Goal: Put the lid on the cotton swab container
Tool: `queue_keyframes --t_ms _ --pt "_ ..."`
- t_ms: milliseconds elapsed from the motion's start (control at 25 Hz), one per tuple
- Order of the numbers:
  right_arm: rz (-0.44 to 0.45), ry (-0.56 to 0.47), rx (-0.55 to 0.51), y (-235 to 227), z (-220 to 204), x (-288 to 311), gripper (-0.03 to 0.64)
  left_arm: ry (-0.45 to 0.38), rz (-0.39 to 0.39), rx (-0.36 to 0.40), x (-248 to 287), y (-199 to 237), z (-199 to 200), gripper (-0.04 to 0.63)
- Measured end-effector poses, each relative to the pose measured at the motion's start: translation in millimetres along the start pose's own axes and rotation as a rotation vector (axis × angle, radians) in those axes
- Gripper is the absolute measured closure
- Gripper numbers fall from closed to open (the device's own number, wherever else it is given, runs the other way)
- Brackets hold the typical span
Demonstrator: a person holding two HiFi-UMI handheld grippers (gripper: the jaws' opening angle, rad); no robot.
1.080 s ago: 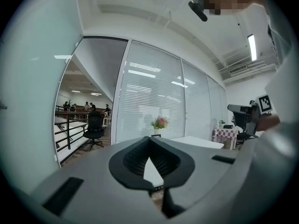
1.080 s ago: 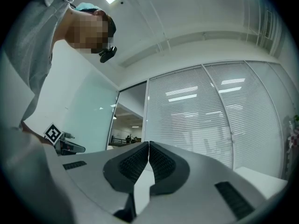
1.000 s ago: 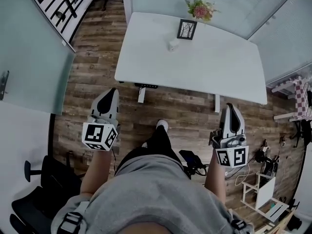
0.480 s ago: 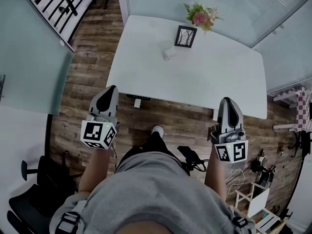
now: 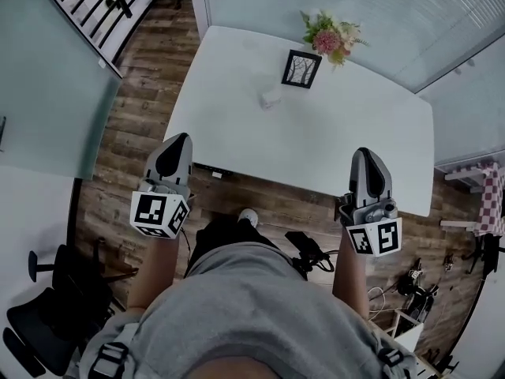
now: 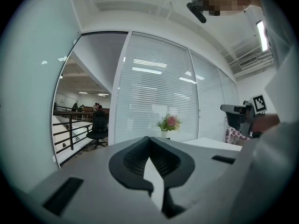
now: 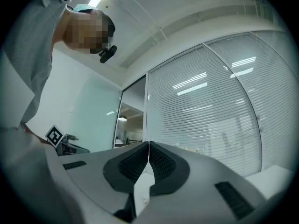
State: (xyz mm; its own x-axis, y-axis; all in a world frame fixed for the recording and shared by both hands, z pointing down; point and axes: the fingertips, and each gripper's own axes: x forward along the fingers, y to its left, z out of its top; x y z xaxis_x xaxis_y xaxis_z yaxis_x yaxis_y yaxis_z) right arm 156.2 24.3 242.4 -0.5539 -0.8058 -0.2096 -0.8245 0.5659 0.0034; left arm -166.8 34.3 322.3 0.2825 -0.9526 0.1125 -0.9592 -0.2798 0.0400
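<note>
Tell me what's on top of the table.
On the table: a frame, flowers and a small pale item, too small to identify, toward the far side. The left tongs and right tongs, both shut and empty, cover bits of the near edge.

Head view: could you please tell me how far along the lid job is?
Nothing looks done yet. The left gripper and right gripper are both shut and empty, near the white table at its front edge. A small white thing beside the picture frame may be the container, too small to show whether its lid is on. Reaching it and fitting the lid remain.
</note>
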Motion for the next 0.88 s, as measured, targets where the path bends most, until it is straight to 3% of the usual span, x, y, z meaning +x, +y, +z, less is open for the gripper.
queue_keyframes --t_ms 320,880 --pt "0.009 0.02 0.04 -14.7 -13.3 9.4 0.591 0.041 0.006 -0.003 18.7 -4.1 -4.6 0.589" --pt "-0.124 0.007 0.016 -48.2 -2.1 27.6 0.591 0.007 -0.101 0.029 97.1 6.6 28.5 0.589"
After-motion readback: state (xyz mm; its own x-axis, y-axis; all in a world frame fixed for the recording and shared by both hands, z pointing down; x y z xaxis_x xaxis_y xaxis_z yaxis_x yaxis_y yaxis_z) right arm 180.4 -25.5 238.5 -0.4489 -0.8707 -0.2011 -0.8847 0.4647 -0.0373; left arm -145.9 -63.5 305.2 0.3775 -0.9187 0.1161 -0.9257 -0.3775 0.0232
